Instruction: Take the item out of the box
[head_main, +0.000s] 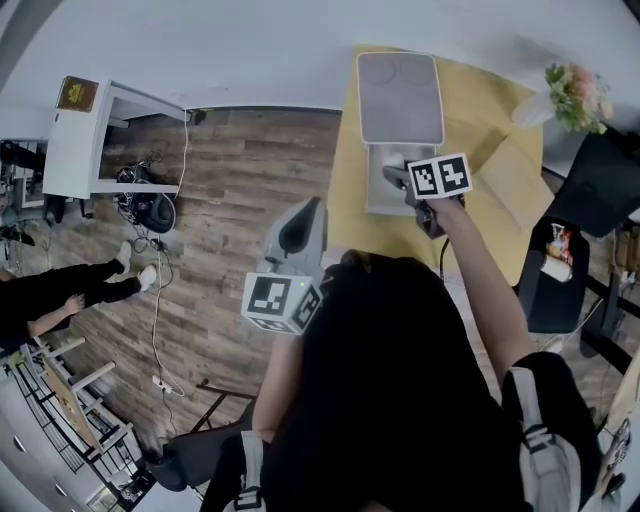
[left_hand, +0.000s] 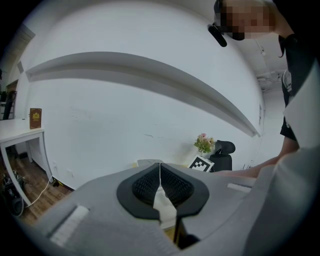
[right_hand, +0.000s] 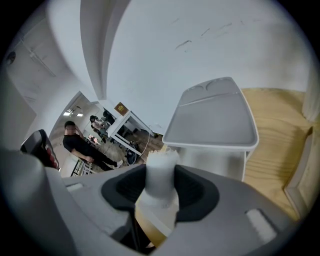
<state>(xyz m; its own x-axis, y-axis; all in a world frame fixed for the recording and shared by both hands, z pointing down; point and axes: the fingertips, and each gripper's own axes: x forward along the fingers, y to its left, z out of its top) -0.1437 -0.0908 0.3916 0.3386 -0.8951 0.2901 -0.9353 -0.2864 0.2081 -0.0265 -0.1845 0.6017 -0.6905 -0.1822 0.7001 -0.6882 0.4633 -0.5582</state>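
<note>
One brown plank floor (head_main: 240, 200) spreads to the left of the box (head_main: 375, 195). The box stands on a pale yellow wooden surface (head_main: 480, 120) with visible grain. It is white, smooth and rectangular with rounded corners. Its lid (head_main: 400, 95) stands open at the far end, a shallow tray shape with two faint round dents at the top.

The right gripper (head_main: 400, 178) is grey plastic and carries a black-and-white marker cube. It reaches over the open body of the box. Its jaws, lined with black ribbed pads, are clenched on the item (right_hand: 160, 175), a matte white cylinder with a ragged top edge and a wider base. The item sits just below the front edge of the lid, and whether it is fully clear of the box cannot be told.

The left gripper (head_main: 300, 228) hangs well to the left of the box, over the edge of the surface. Its jaws are pressed together with nothing between them.
</note>
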